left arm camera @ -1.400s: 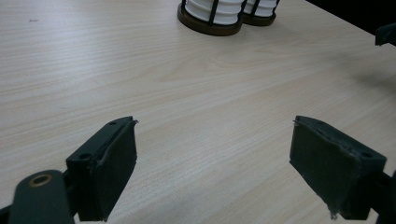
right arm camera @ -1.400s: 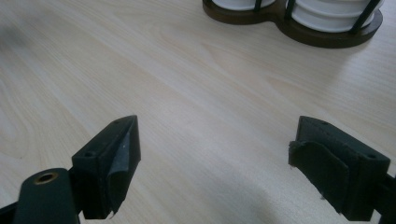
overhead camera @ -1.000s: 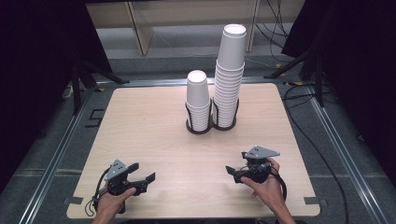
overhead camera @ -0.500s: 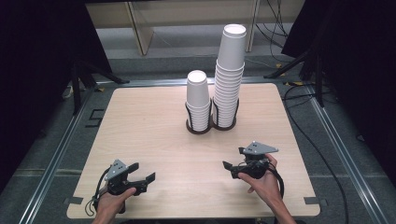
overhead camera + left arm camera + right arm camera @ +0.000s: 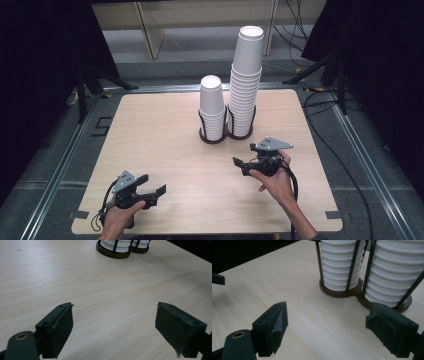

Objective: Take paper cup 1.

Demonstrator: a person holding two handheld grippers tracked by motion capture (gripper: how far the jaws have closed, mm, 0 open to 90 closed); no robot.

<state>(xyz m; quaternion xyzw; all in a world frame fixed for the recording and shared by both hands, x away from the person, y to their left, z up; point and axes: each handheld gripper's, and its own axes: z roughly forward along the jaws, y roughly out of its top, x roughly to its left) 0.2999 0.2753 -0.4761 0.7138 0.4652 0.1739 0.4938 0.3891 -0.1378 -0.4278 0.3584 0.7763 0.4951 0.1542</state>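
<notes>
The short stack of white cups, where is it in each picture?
High view: the short cup stack stands mid-table, left of the tall cup stack.
Left gripper view: top edge, right of centre.
Right gripper view: top centre, just beyond the open jaws.
Shared landmark: the dark round holder base under both stacks.

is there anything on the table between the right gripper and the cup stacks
No, that stretch is bare wood. In the right gripper view, nothing but tabletop lies between the open right gripper and the cup holder; the high view shows the same gap.
</notes>
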